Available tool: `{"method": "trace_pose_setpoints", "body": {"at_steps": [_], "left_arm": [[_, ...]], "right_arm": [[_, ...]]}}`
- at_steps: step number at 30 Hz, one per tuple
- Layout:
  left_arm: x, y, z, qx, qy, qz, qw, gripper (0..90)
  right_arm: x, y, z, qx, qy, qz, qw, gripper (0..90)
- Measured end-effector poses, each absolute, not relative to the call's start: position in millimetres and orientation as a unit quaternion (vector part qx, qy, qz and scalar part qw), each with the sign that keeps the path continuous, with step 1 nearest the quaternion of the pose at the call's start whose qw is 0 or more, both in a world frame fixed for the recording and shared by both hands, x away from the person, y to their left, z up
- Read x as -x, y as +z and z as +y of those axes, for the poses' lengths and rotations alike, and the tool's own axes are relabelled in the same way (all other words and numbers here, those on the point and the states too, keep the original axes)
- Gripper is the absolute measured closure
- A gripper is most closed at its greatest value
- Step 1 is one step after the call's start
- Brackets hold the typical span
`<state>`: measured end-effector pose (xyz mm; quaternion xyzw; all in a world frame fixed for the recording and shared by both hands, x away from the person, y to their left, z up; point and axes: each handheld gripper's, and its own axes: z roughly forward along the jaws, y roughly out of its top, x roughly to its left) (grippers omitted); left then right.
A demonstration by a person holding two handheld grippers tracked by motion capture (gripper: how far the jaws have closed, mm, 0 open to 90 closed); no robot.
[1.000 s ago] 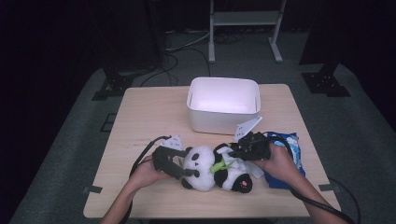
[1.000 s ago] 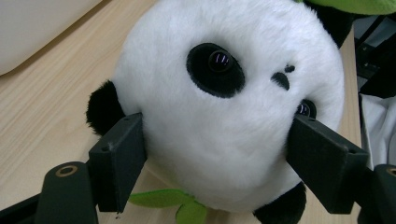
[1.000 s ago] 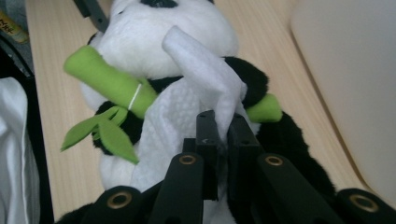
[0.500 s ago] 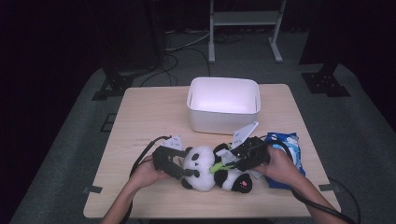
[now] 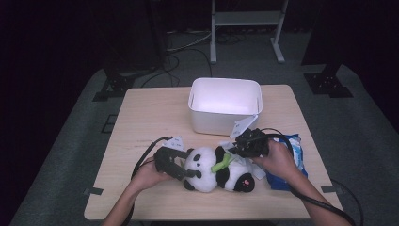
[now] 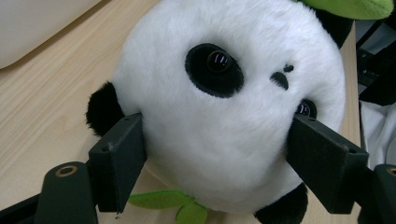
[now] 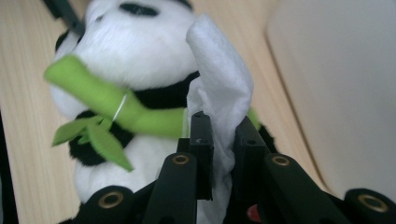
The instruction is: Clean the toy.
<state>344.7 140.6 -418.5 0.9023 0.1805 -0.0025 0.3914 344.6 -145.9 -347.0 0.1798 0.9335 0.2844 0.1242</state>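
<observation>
A black-and-white panda plush (image 5: 207, 165) lies on the wooden table (image 5: 150, 117) near its front edge, a green bamboo sprig (image 5: 221, 165) on its chest. My left gripper (image 5: 186, 168) is shut on the panda's head (image 6: 219, 102), one pad pressing each side. My right gripper (image 5: 237, 149) is over the panda's body. Its jaws have just been closing, and they are now shut on a white wipe (image 7: 219, 70) that stands up against the panda next to the bamboo sprig (image 7: 107, 100).
A white bin (image 5: 225, 115) stands just behind the panda at mid-table. A blue wipes pack (image 5: 294, 146) lies under the right hand near the table's right edge. Bare wood stretches to the left and back left.
The right gripper has shifted slightly over the panda's body with the white wipe. The left gripper and the panda's head have stayed put.
</observation>
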Motion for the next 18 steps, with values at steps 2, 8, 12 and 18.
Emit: {"method": "trace_pose_setpoints", "body": {"at_steps": [2, 8, 12, 18], "left_arm": [[-345, -418, 140, -0.903, -0.002, 0.181, 0.390, 21.3], [-344, -418, 140, -0.902, 0.000, 0.183, 0.391, 21.2], [-344, -418, 140, -0.903, 0.003, 0.183, 0.389, 20.9], [-345, -418, 140, -0.902, 0.000, 0.185, 0.389, 20.9]], "right_arm": [[-348, -342, -151, -0.189, 0.304, 0.926, 0.119, 80.1], [-341, -334, -169, -0.200, 0.318, 0.919, 0.118, 80.3], [-335, -341, -184, -0.214, 0.317, 0.918, 0.103, 80.3], [-325, -359, -200, -0.238, 0.319, 0.915, 0.059, 80.2]]}}
